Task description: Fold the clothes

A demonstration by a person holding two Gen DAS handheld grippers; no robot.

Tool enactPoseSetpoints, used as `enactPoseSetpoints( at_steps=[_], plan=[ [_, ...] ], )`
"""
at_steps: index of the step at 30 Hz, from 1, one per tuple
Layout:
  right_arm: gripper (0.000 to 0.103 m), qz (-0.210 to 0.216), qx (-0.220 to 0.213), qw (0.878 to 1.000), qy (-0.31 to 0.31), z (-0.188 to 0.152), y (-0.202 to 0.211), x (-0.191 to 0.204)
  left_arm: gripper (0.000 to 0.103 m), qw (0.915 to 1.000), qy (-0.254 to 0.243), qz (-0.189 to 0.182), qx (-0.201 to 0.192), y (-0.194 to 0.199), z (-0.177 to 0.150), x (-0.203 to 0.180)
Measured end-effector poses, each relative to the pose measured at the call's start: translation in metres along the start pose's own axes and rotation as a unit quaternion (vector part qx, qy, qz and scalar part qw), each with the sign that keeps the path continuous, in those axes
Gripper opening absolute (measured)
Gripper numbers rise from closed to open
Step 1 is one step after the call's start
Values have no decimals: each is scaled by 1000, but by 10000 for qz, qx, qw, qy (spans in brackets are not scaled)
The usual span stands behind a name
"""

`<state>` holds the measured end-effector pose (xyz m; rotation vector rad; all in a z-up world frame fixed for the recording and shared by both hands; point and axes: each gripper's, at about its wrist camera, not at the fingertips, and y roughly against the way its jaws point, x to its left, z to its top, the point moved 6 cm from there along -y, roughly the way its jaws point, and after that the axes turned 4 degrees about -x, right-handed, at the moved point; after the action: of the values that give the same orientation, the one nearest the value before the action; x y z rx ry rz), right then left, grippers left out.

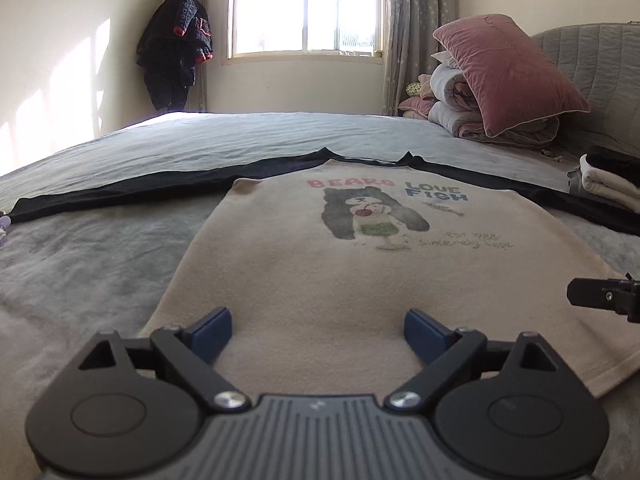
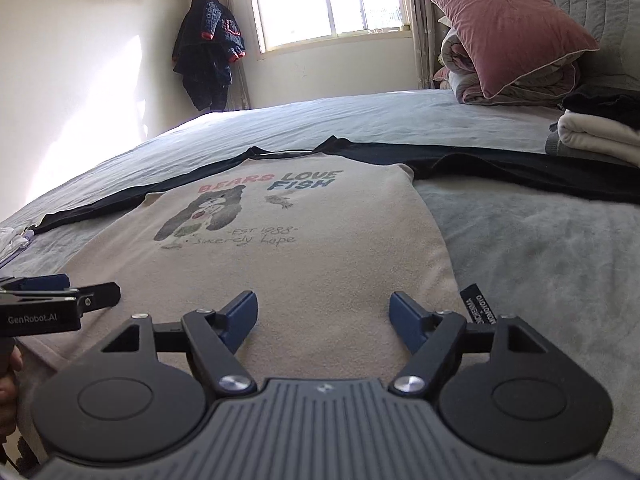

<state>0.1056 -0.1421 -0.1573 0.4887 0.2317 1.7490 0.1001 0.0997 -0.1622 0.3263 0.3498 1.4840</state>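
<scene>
A long-sleeve shirt [image 1: 304,264] lies flat on the bed [image 1: 120,240], front side up, w/ beige body and black sleeves [image 1: 120,188] spread out to both sides. On the chest there is a print of a bear [image 1: 372,216] and the words "BEARS LOVE FISH". The collar points toward the window [image 1: 304,8], the hem is nearest to the cameras.

The left gripper [image 1: 318,334] is above the lower part of the shirt, near its left side edge. Its jaws stand wide apart, nothing between them – only beige fabric is seen in the gap. Whether the blue fingertips [image 1: 216,330] touch the cloth, I cannot tell.

The right gripper [image 2: 323,314] is also over the hem area, closer to the right edge of the shirt, jaws spread wide and empty. Just beside its right finger a small black label [image 2: 478,306] w/ white letters stands out from the side seam.

In the right wrist view the left gripper [image 2: 114,294] comes in from the left edge, and part of a hand [image 2: 10,380] is under it.

At the right side of the bed is a stack of folded clothes [image 2: 596,132] – white, black and grey pieces. Behind it a pink pillow [image 1: 508,72] leans on a folded quilt [image 1: 456,100] by the grey headboard [image 1: 600,64]. A dark jacket [image 1: 176,48] hangs in the corner, near the curtain [image 1: 416,32].
</scene>
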Motion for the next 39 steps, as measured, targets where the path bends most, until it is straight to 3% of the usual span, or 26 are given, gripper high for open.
enactPoseSetpoints(
  at_steps=[4,12,20,27,31,35,39],
  plan=[
    [98,171,178,9997,44,-1,-3,3,95,9999,117,0,-102,3,-3,1],
    [100,-307,262,9970,659,-9,-6,18,95,9999,-11,115,-52,3,-4,-2],
    [101,-370,192,9973,598,-12,-1,18,96,9991,-163,332,-227,13,-10,-7],
    [103,-281,-101,9974,655,-28,28,17,97,9984,-103,328,-458,45,-24,-5],
    [103,-78,-109,9965,824,-30,42,12,102,9997,51,134,-194,45,-13,-12],
    [103,-81,-120,9984,539,-16,47,-3,102,9991,73,-408,44,40,2,-29],
    [103,-490,-53,9987,91,-6,48,-31,102,9981,-159,-558,200,27,19,-48]
  ],
)
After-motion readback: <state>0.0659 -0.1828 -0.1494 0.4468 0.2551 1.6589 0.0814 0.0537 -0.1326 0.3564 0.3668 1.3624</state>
